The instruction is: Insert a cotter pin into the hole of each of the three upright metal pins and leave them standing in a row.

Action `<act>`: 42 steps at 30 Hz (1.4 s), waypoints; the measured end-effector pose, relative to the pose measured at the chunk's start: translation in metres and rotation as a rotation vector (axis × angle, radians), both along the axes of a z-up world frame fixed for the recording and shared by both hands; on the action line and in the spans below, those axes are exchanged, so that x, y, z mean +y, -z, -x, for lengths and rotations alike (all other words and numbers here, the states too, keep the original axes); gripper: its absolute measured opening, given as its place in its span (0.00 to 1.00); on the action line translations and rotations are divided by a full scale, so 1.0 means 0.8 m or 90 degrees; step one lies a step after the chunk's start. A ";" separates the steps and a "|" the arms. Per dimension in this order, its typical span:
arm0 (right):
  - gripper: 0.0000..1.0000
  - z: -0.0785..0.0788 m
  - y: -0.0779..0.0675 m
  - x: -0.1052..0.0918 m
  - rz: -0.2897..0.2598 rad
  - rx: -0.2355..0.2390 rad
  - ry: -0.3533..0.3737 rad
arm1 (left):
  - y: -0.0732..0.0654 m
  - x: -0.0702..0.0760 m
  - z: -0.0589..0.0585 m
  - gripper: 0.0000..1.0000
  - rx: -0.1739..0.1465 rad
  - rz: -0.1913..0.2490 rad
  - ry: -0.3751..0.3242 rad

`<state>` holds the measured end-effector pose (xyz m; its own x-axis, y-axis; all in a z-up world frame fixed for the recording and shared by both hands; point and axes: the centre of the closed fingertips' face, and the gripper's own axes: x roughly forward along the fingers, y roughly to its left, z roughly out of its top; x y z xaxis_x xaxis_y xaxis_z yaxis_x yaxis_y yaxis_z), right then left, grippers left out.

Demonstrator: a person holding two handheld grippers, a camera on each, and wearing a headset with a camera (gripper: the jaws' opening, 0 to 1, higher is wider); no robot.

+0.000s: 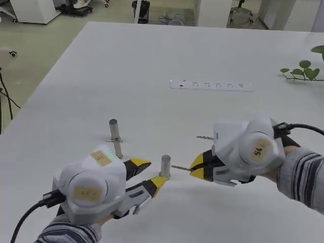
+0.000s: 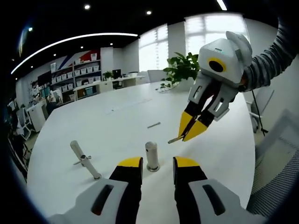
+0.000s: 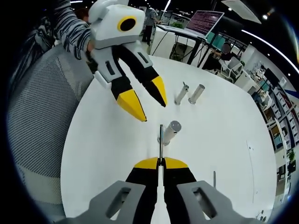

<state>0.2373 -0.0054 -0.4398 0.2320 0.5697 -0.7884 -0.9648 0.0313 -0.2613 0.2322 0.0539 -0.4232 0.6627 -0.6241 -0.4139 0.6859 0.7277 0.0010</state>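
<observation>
Three metal pins [image 1: 113, 129] sit on the white table [image 1: 152, 76], the nearest pin [image 1: 165, 166] just beyond the left gripper [image 1: 152, 172], whose jaws are spread, while at its 3 o'clock the right gripper [image 1: 194, 169] pinches a cotter pin [image 1: 181, 167] pointing toward it.
</observation>
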 end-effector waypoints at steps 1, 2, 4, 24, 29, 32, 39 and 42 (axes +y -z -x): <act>0.00 -0.003 0.002 -0.001 0.003 0.001 0.004 | 0.003 0.000 -0.002 0.23 0.003 0.000 -0.006; 0.00 -0.004 0.003 -0.002 0.004 0.001 0.005 | 0.004 -0.001 -0.002 0.23 0.005 0.000 -0.007; 0.00 -0.008 0.005 -0.003 0.008 -0.002 0.010 | 0.008 -0.001 -0.005 0.24 0.009 -0.002 -0.017; 0.00 -0.030 0.020 -0.004 0.015 0.000 0.022 | 0.046 -0.019 -0.036 0.22 0.064 0.002 -0.059; 0.00 -0.030 0.022 -0.002 0.013 0.001 0.021 | 0.054 -0.022 -0.042 0.20 0.076 0.003 -0.059; 0.00 -0.030 0.022 0.000 0.012 0.004 0.020 | 0.057 -0.024 -0.045 0.18 0.081 0.004 -0.059; 0.00 -0.031 0.022 0.006 0.015 0.007 0.014 | 0.064 -0.028 -0.047 0.15 0.091 0.005 -0.060; 0.00 -0.031 0.022 0.007 0.020 0.005 0.009 | 0.067 -0.029 -0.047 0.13 0.094 0.004 -0.060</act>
